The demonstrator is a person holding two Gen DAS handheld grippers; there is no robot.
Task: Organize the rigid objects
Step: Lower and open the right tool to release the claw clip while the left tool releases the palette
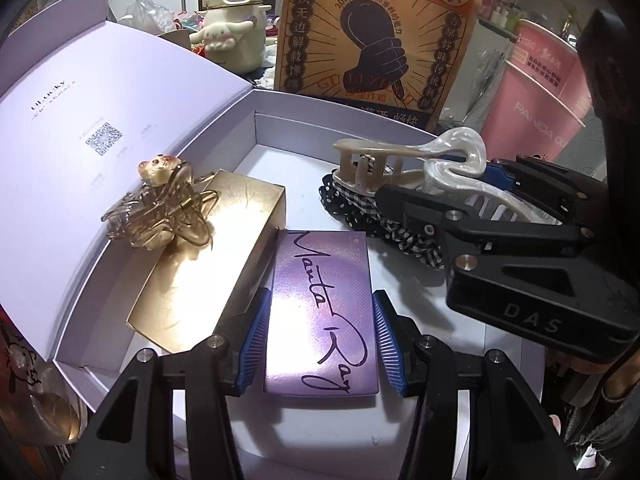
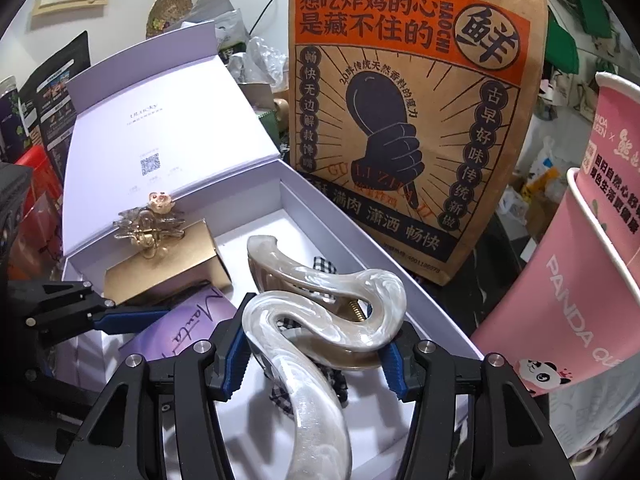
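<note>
Two tools are loaded, each over the open white box [image 1: 256, 128]; the left tool [image 1: 320, 344] is clamped on the purple card [image 1: 320, 312], its blue pads bearing on the card's two long edges at the lower centre of the left view; the right tool [image 2: 312, 360] is clamped on the pearl clip [image 2: 320, 320], pads against the clip's flanks at lower centre of the right view.

Card: long axis runs straight away from the left tool, from bottom centre toward the middle of the frame; its far end lies just beside the gold box [image 1: 212, 260], on that box's right; whether the far end touches the box floor cannot be told; bare floor shows to the right of the card.

Clip: held above the checked scrunchie [image 2: 320, 264], in the right part of the white box; toothed end points away from the tool toward upper centre; in the left view it sits at right centre, well clear of the card.

Judgement: the placing turns on the card's axis staying parallel to the gold box's long side, so it drops into the lane between that box and the scrunchie; the left tool is nearer that lane; the right tool's load belongs on the scrunchie side; a small clear clip [image 1: 160, 208] rests on the gold box, at risk if the card drifts left.
</note>
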